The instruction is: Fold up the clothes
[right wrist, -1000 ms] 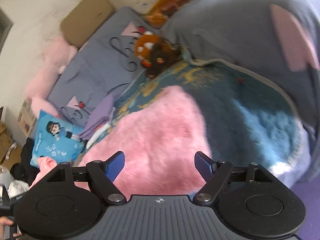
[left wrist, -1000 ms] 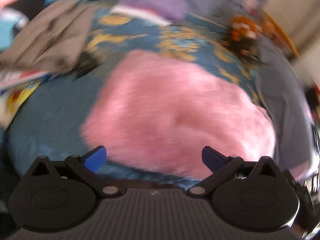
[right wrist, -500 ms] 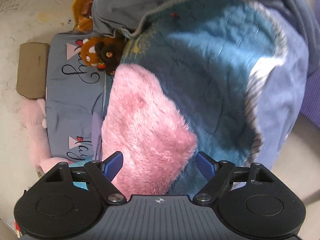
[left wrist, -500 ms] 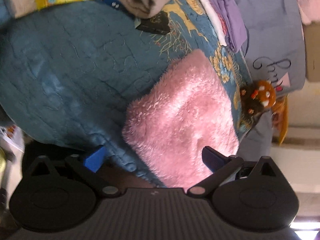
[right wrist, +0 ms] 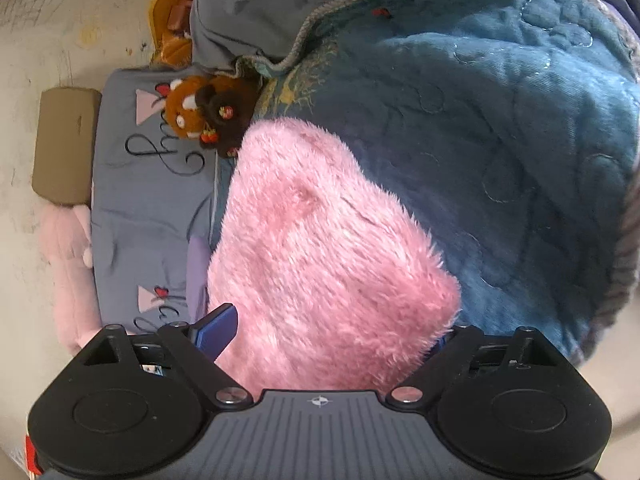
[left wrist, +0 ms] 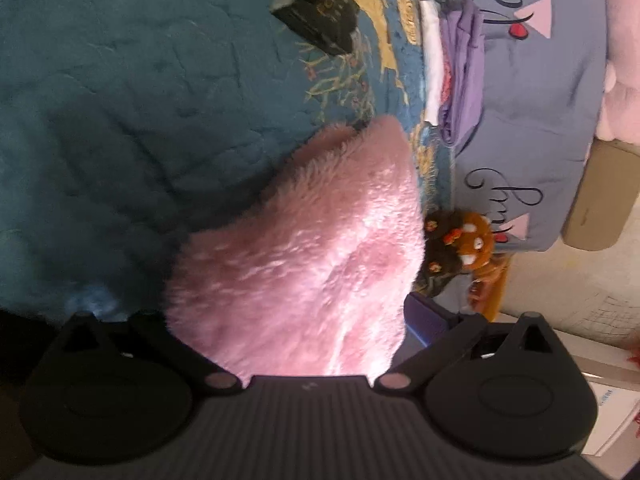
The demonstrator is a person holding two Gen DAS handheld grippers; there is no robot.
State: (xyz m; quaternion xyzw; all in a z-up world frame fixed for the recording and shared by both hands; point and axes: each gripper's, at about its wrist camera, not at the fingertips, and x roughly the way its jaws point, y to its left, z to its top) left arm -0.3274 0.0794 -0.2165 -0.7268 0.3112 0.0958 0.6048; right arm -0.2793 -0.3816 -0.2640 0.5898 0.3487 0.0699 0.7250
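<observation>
A bed under a teal quilt (right wrist: 500, 128); grey-blue pillow (right wrist: 148, 200) against a scuffed cream wall (right wrist: 48, 20); soft daylight.

A home bedroom is shown. A bed is covered with a quilted teal bedspread (right wrist: 500, 128), and a grey-blue pillow (left wrist: 532, 128) printed with script lettering and pink triangles is laid at its head. A small brown plush toy (right wrist: 200, 112) and a pink soft toy (right wrist: 68, 248) are seen beside the pillow, and a pale painted wall (right wrist: 40, 32) is seen behind.
</observation>
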